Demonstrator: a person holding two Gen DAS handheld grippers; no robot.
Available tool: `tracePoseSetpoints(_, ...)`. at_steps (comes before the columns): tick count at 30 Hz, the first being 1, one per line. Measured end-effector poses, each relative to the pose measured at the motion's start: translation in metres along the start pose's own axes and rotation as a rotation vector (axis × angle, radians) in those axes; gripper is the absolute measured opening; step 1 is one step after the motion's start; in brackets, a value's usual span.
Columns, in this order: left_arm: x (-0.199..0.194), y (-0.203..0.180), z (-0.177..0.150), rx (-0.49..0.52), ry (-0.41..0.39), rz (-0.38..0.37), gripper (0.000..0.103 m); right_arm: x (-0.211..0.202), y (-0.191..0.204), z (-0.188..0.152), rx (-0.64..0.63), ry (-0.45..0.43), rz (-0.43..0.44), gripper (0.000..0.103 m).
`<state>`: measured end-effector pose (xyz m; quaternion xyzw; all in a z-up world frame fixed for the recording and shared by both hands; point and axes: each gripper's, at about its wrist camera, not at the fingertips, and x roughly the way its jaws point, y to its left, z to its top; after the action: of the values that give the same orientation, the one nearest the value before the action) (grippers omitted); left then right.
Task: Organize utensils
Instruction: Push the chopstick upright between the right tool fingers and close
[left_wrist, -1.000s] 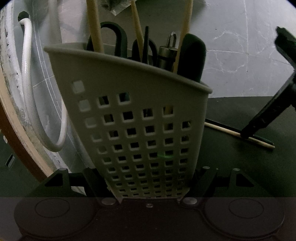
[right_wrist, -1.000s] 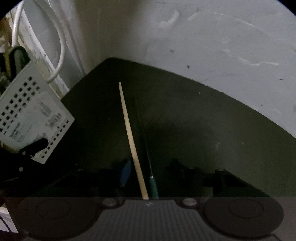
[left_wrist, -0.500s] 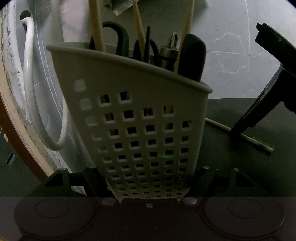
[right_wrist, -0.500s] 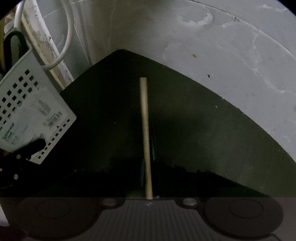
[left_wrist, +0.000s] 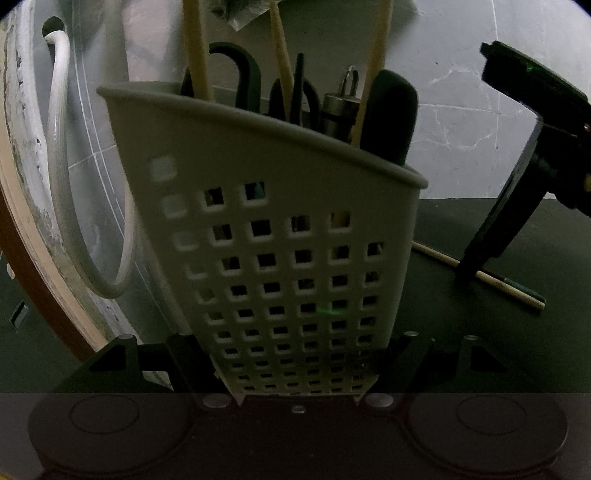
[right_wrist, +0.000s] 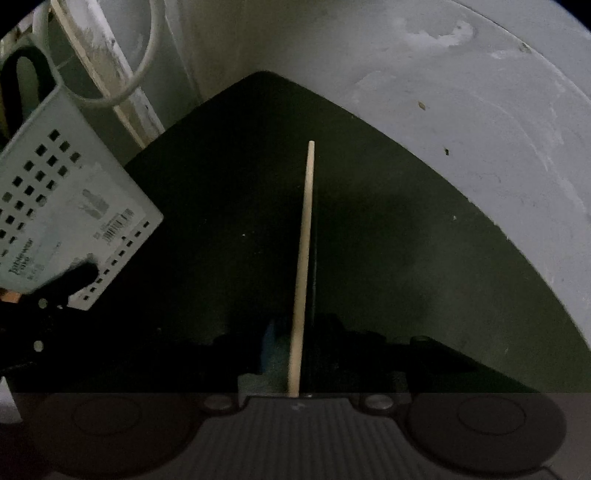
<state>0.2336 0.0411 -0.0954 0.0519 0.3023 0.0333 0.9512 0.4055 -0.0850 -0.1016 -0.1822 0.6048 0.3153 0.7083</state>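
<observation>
A pale perforated utensil basket (left_wrist: 280, 206) fills the left wrist view, tilted, with my left gripper (left_wrist: 295, 354) shut on its lower end. It holds wooden chopsticks (left_wrist: 195, 55), black handles (left_wrist: 388, 118) and a metal tool (left_wrist: 340, 110). The right wrist view shows the basket (right_wrist: 55, 206) at the left. A single wooden chopstick (right_wrist: 306, 240) lies on the dark green mat (right_wrist: 406, 240), with a thin dark green stick (left_wrist: 524, 291) beside it. My right gripper (right_wrist: 291, 350) points down over the chopstick's near end. Its jaws are opening, the chopstick lies between them, and a gap shows on its left side.
A white hose (left_wrist: 59, 166) loops behind the basket against a worn white frame. Grey tiled floor (right_wrist: 443, 92) surrounds the mat on the far side. In the left wrist view the right gripper (left_wrist: 480, 258) stands at the right, its finger down on the mat by the chopstick (left_wrist: 509, 291).
The right gripper has shifted and rolled, so the chopstick now runs nearly straight up its view between narrower jaws. The basket and left gripper have not moved.
</observation>
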Motion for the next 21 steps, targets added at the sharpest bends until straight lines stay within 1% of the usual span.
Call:
tracePoseSetpoints(1, 0.000, 0.000, 0.000, -0.004, -0.001, 0.000, 0.077, 0.000, 0.000, 0.003, 0.002, 0.006, 0.001, 0.023)
tracePoseSetpoints(2, 0.000, 0.001, 0.000, -0.008, -0.002, -0.001, 0.077, 0.000, -0.001, 0.004, 0.007, 0.005, 0.003, 0.014)
tracePoseSetpoints(4, 0.001, 0.002, 0.000, -0.014, -0.003, -0.002, 0.077, 0.000, -0.004, 0.004, 0.020, 0.001, 0.014, 0.014)
tracePoseSetpoints(8, 0.002, 0.002, 0.000, -0.014, -0.005, -0.002, 0.077, -0.002, -0.001, -0.002, -0.002, -0.020, -0.004, 0.012)
tracePoseSetpoints(12, 0.002, 0.001, 0.000, -0.011, -0.008, -0.001, 0.077, -0.004, -0.009, -0.011, 0.046, -0.066, 0.026, 0.012)
tracePoseSetpoints(14, 0.003, 0.001, 0.000, -0.016, -0.009, 0.002, 0.077, -0.005, -0.015, -0.018, 0.090, -0.084, 0.050, 0.012)
tracePoseSetpoints(21, 0.001, -0.005, -0.003, -0.011, -0.015, 0.010, 0.077, -0.007, -0.023, -0.039, 0.157, -0.133, 0.094, 0.012)
